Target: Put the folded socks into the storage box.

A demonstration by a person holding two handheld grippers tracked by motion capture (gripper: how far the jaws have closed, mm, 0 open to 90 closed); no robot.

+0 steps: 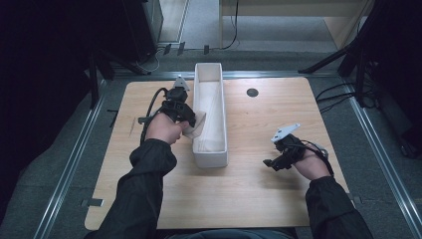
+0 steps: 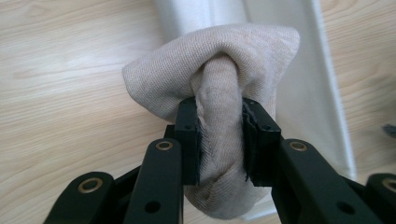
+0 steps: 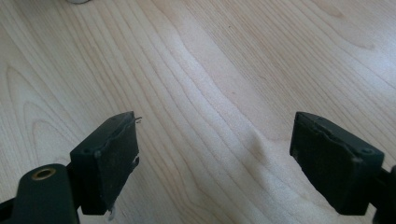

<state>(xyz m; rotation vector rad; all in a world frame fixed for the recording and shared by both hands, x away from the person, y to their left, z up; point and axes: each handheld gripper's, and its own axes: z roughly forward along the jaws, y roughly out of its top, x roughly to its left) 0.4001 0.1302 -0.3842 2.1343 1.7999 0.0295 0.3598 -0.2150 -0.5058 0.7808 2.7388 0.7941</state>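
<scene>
One beige cloth, bunched, clamped between the left gripper's two fingers, just beside the one white tray's left wall. One right gripper, fingers apart with nothing between them, over the bare wooden table, well apart.

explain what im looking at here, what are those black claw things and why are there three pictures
A person sits at a wooden table holding a hand-operated grabbing tool in each hand. One picture comes from a camera overhead; the other two come from small cameras riding on each tool, looking along its black fingers.

On the table stands a long white bin with pale cloth inside. The left gripper is at the bin's left side, and its own view shows its fingers clamped on a bunched piece of beige cloth. The right gripper is off to the right, its fingers wide apart over bare wood with nothing between them.
</scene>
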